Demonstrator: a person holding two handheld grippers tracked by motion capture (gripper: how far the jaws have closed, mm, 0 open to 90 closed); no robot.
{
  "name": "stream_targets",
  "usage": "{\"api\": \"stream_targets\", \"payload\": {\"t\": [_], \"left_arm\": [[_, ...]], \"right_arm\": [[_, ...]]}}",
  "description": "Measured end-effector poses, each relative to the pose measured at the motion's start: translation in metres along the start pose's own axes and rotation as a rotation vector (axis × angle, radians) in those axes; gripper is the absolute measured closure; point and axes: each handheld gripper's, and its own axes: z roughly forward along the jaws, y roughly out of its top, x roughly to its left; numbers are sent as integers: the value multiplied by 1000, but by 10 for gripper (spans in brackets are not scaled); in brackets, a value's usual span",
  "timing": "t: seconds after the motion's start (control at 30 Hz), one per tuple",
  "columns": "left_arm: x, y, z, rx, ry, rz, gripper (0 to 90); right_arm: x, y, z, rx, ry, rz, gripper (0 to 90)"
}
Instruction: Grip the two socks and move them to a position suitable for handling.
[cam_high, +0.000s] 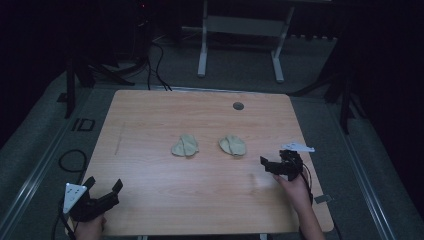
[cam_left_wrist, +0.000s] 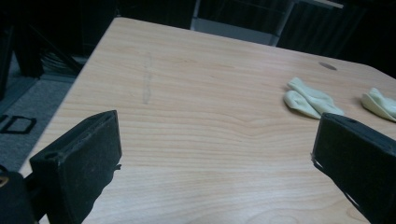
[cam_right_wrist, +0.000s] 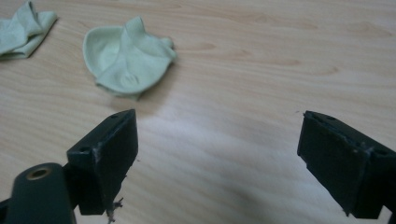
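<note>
Two socks, both tongs released: right tongs (cam_high: 270, 165) approaching, right sock (cam_high: 233, 145) just ahead-left. Left tongs (cam_high: 104, 190) idle, left sock (cam_high: 185, 145) well ahead. Next, I'd say: advance, clamp.

My left hand-held gripper (cam_high: 104, 186) sits at the table's (cam_high: 200, 120) near-left corner, jaws wide apart; my right hand-held gripper (cam_high: 268, 165) hovers near the right edge, also spread.

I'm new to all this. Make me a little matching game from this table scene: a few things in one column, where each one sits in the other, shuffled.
Things:
1. left gripper
2. right gripper
3. left sock
4. round grey cap

Places:
A. far side of the table
B. near left corner
C. middle, beside the other sock
D. near the right edge

Pairs: 1-B, 2-D, 3-C, 4-A
</note>
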Motion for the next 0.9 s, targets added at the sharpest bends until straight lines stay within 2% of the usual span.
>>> {"api": "stream_targets", "payload": {"t": [0.1,0.17,0.33,0.43,0.5,0.63,0.8,0.83,0.9], "left_arm": [[-4,-2,2,18,-28,4,14],[-6,-4,4,44,-42,24,14],[-10,-7,5,63,-73,14,14],[-13,-7,7,70,-86,31,14],[-14,-7,8,72,-89,33,14],[-14,-8,10,79,-94,31,14],[-13,-8,11,79,-98,28,14],[-13,-8,11,79,-100,25,14],[-13,-8,12,80,-103,24,15]], "right_arm": [[7,8,6,-1,6,-27,125],[11,15,11,-1,12,-44,133],[26,32,23,16,34,-73,138],[38,43,34,44,42,-104,155],[45,50,42,75,58,-124,235],[60,60,58,128,78,-150,271],[74,72,78,168,71,-151,302],[77,74,82,178,66,-160,334],[83,77,89,201,34,-188,333]]}}
